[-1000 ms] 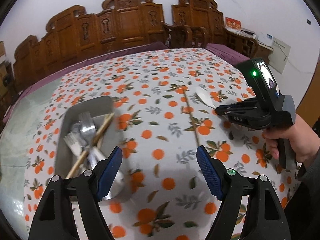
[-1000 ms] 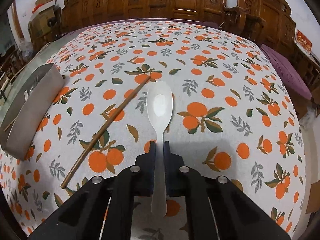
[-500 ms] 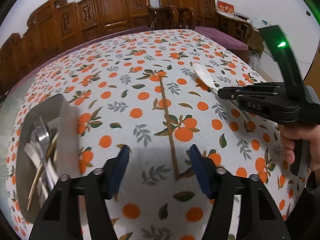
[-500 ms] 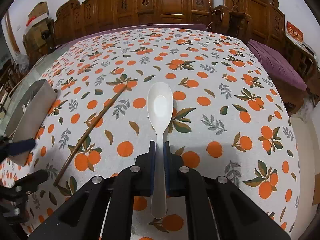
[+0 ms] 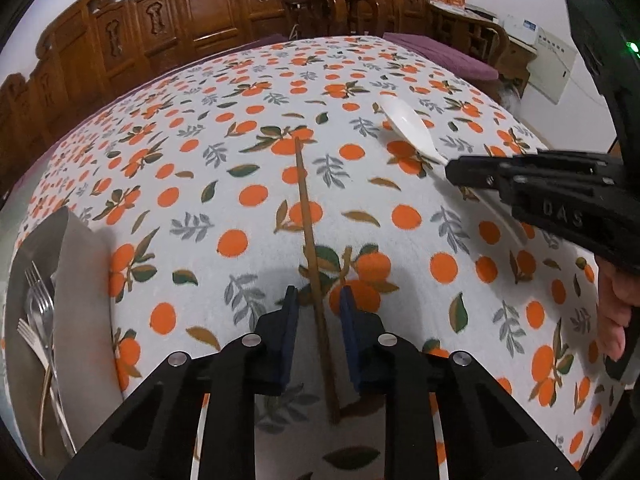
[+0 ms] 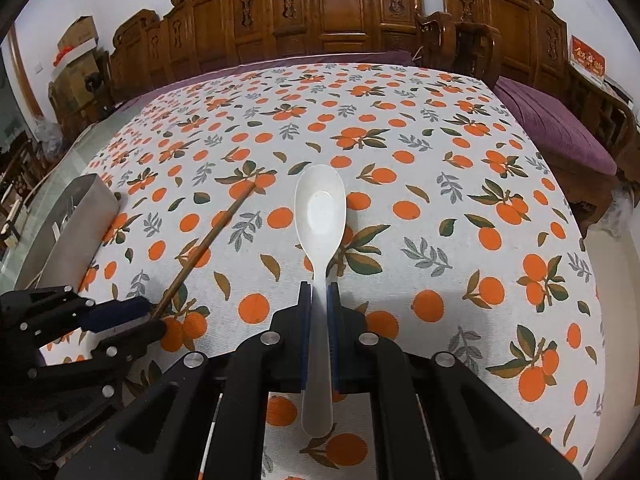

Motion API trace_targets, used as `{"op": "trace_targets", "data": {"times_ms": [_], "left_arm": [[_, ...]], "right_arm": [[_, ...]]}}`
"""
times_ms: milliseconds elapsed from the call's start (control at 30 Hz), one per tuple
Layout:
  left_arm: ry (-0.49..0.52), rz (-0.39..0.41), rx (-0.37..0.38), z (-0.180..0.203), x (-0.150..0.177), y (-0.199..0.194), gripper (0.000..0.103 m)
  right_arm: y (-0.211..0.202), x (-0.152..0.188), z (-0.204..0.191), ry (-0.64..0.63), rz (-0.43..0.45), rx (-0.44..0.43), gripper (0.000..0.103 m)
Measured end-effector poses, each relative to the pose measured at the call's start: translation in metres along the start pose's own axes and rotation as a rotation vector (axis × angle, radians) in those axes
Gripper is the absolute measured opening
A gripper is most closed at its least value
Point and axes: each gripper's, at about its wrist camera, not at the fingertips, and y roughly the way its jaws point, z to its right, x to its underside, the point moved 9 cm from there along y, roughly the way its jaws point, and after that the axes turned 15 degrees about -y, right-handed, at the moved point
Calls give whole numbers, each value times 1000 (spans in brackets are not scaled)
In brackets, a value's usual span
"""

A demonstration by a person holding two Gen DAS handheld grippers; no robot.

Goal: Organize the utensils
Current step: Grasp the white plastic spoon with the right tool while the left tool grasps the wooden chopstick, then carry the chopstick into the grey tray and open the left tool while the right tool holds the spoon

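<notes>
The chopstick (image 5: pixel 310 240) lies flat on the desk (image 5: pixel 248 152), running away from you, its near part passing between the blue pads (image 5: pixel 289 332) of your left claw (image 5: pixel 318 334). That claw is narrowed to a small gap around the stick, with space visible on both sides, so the pads are not pressing on it. From the right wrist view the same chopstick (image 6: pixel 208 242) angles across the cloth toward your left claw (image 6: pixel 136 316), low at the left edge.

Your right claw (image 6: pixel 319 320) is clamped on the handle of the white spoon (image 6: pixel 320 216); the bowl points forward, hollow side up, and the handle end sticks out behind the pads. In the left wrist view the spoon (image 5: pixel 408 128) juts from your right claw (image 5: pixel 452 170) with its bowl above the cloth, well right of the chopstick.

The tray (image 5: pixel 76 280) sits at the desk's left edge, holding forks (image 5: pixel 38 304) and another chopstick. Carved wooden chairs (image 6: pixel 328 12) line the far side of the desk.
</notes>
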Motion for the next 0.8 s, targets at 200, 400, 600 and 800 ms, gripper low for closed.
{"op": "trace_targets", "data": {"times_ms": [200,400,600,800], "left_arm": [[-5,-1,7,1,-6,4,4],[-6,14,22,-3,-3,-9,4],[-5,52,26,-12,-3,-39,4],[-9,96,20,-27,-5,-72,4]], "right_arm": [[-1,-2,-4,-7,3,-5,9],[-6,-9,-14,-27,21,-8,9],[-14,-14,-31,-67,35,-5,9],[-25,-16,-48,-88,55,-10,9]]}}
